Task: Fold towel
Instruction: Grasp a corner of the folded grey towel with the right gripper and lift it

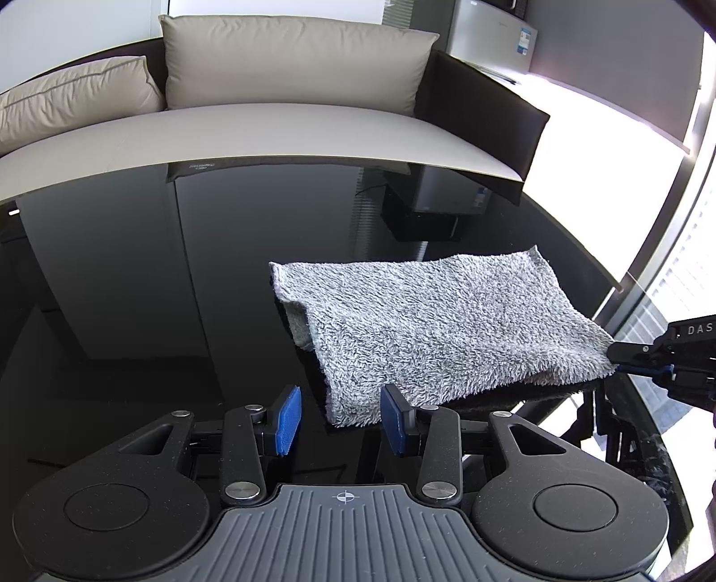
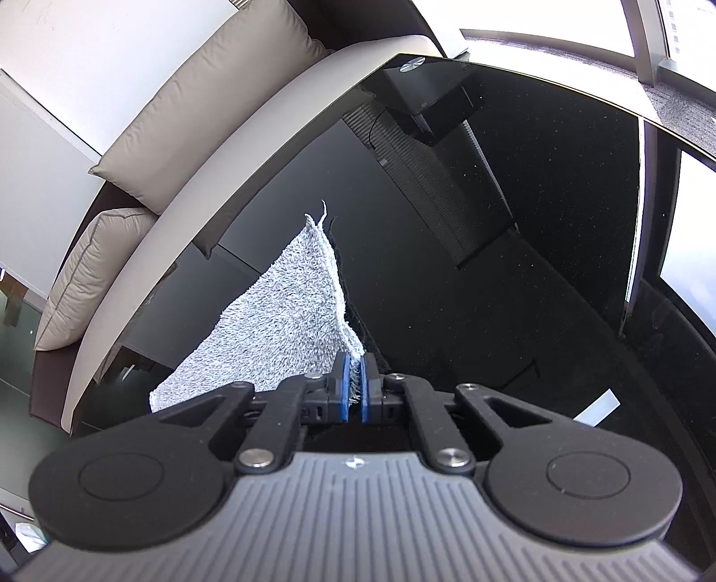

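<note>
A grey fluffy towel [image 1: 429, 322] lies folded on the glossy black table [image 1: 156, 291]. My left gripper [image 1: 342, 418] is open. Its blue pads [image 1: 286, 418] stand on either side of the towel's near left corner without touching it. In the left wrist view my right gripper [image 1: 615, 356] comes in from the right edge and pinches the towel's near right corner, which is slightly raised. In the right wrist view the right gripper [image 2: 353, 380] is shut on that corner, and the towel [image 2: 277, 322] stretches away to the upper left.
A sofa with beige cushions [image 1: 291, 58] runs along the table's far edge. A silver cabinet [image 1: 492, 40] and a bright window stand at the right. A small white slip [image 2: 599, 407] lies on the table to the right of my right gripper.
</note>
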A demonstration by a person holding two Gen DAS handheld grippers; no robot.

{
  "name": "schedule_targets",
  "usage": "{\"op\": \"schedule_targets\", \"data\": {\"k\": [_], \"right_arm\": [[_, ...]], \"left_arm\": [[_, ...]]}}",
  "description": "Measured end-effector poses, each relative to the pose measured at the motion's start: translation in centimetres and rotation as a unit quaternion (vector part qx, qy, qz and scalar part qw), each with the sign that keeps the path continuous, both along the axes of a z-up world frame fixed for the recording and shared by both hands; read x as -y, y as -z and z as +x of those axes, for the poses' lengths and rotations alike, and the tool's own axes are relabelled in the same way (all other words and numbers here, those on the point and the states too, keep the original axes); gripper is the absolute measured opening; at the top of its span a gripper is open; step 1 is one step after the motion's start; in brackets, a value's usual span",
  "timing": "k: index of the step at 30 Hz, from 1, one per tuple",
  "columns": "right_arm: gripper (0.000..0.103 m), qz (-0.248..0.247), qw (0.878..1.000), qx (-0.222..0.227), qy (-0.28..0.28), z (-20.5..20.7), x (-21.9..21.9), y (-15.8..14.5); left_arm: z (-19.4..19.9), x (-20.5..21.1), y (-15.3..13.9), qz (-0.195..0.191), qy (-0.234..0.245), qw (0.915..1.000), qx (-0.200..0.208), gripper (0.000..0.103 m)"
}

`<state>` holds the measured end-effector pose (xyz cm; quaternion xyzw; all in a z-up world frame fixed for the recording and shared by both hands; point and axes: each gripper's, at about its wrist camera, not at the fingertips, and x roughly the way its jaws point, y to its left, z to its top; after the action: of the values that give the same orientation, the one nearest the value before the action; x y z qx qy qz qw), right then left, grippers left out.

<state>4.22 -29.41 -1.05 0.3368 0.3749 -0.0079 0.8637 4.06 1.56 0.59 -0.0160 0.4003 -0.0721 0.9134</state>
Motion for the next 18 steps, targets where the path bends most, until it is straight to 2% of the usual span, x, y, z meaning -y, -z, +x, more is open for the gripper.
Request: {"op": "schedule_targets", "data": {"k": [12,18], "right_arm": [[0.005,-0.019,0.999,0.028,0.018,-1.1,1.0,-2.4],[0.005,-0.024,0.999,0.029,0.022,-1.2,1.1,-2.5]], "left_arm": [[0.4,-0.4,0.2,0.001,0.011,0.9999,-0.004,0.037],[0.5,-0.9,0.1,-0.001,0.007,1.0,-0.003,0.037]]}}
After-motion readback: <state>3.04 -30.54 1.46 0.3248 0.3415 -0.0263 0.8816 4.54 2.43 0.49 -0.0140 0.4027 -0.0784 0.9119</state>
